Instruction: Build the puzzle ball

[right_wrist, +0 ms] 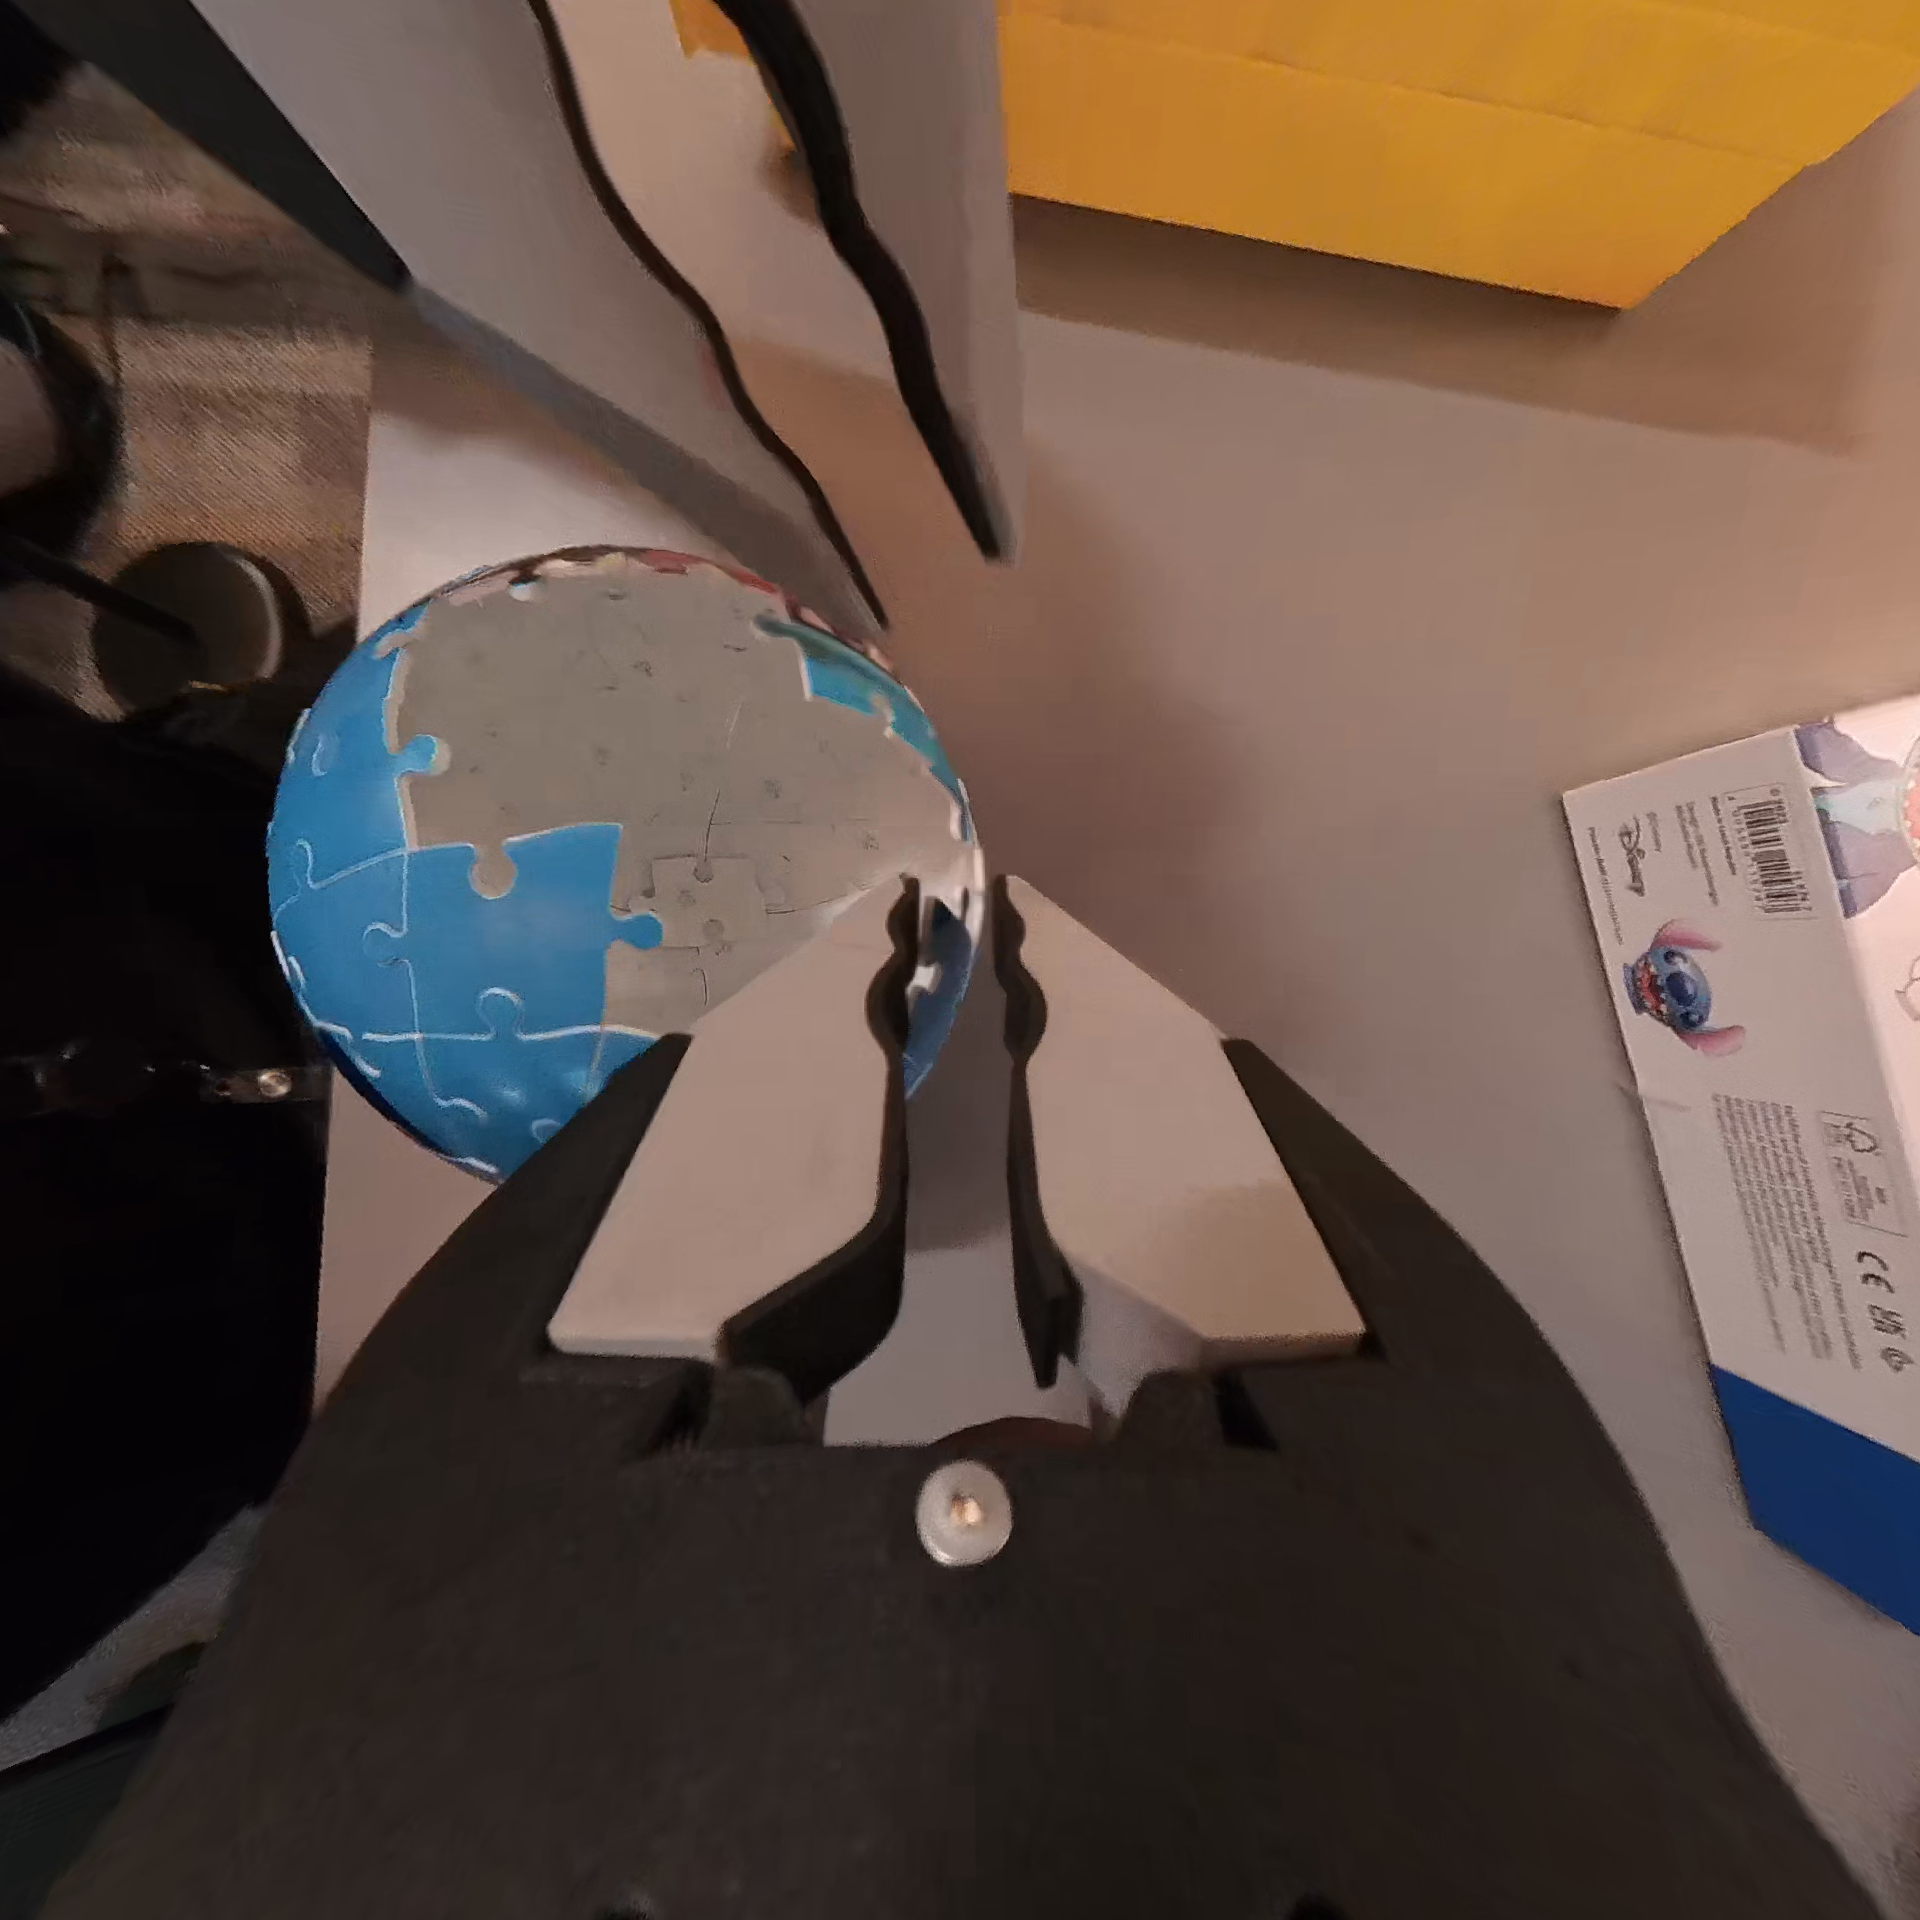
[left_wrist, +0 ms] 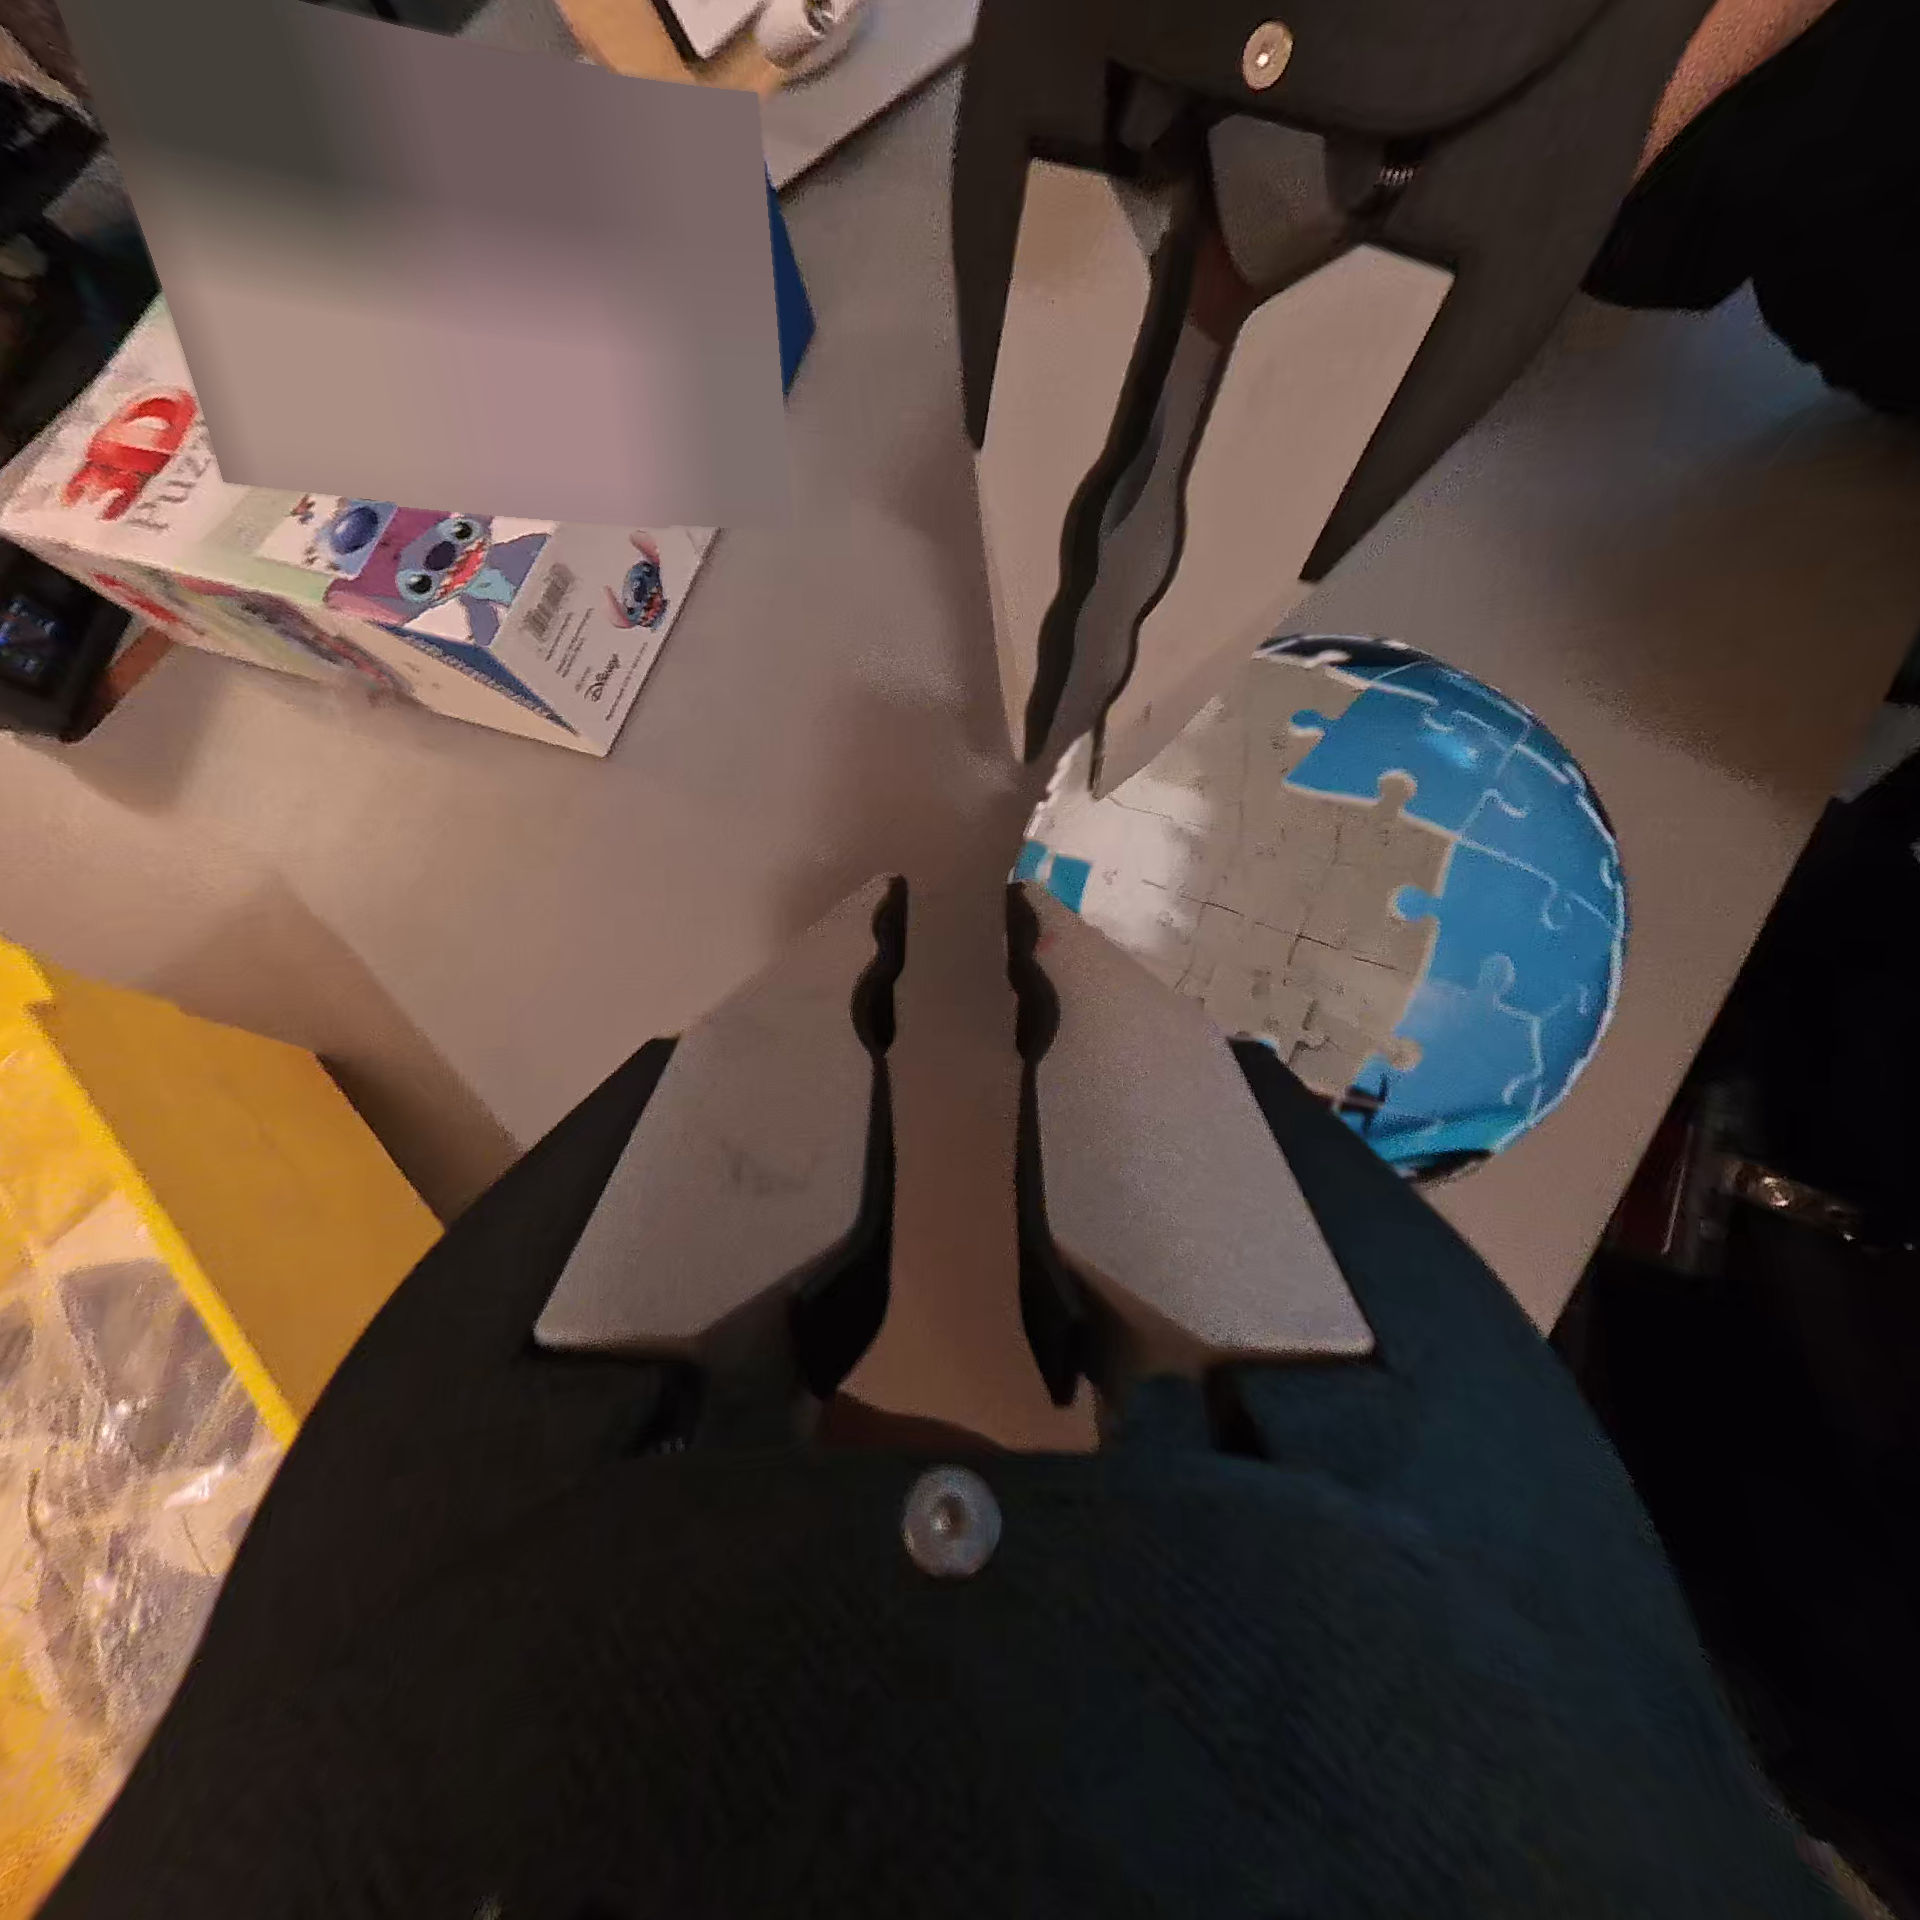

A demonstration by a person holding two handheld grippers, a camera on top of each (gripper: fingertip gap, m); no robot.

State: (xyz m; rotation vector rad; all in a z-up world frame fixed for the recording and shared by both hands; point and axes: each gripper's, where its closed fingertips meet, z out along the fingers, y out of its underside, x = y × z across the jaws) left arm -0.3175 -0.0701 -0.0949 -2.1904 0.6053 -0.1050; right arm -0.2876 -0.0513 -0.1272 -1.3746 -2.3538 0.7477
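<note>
Left gripper (left_wrist: 956, 904): black body, grey finger faces, wavy black pads. Fingers stand a narrow gap apart with bare table showing between them; nothing held. Its right fingertip lies against the ball's edge in the picture; contact cannot be told.

Right gripper (right_wrist: 956, 899): same build. Fingers a narrow gap apart, nothing clamped. A sliver of the ball shows through the gap near the tips; whether a tip touches it cannot be told. In the left wrist view this gripper (left_wrist: 1060, 764) comes in from the top, tips pointing down at the ball's upper left edge.

Puzzle ball (left_wrist: 1351, 904): resting on the grey table (left_wrist: 623, 883), just beside both sets of fingertips. Partly built; blue outer pieces around a gap showing grey inner faces. Seen also at (right_wrist: 540, 873).

Puzzle box (left_wrist: 499, 613): white, cartoon figures printed, lying on the table well apart from the ball.

Yellow bin (left_wrist: 156, 1195): at table edge, clear plastic wrap inside.
</note>
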